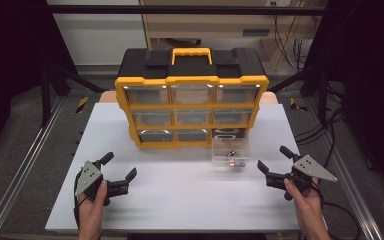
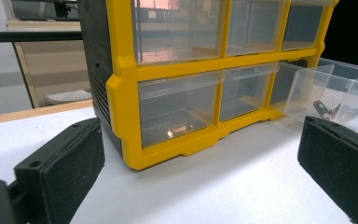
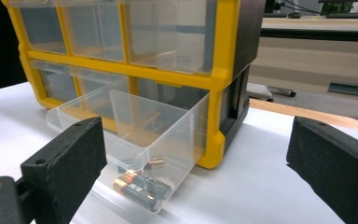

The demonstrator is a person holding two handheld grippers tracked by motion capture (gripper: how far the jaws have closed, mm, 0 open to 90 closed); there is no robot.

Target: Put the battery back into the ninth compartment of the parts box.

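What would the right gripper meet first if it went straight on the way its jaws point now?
Most likely the pulled-out clear drawer holding batteries, at the organizer's bottom corner. The right gripper is open and the drawer sits left of centre, so depth is uncertain.

Dim room beyond my white table (image 1: 180,200).
I see a wooden cabinet (image 1: 210,25), grey floor (image 1: 25,120), loose cables (image 1: 325,125), black frame bars (image 1: 180,9).

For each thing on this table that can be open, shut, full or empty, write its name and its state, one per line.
Organiser cabinet: upright, carry handle on top.
Bottom right drawer: pulled out, open.
Batteries: lying in that drawer.
Bottom left drawer: pushed in.
Left gripper: open, holding nothing.
Right gripper: open, holding nothing.
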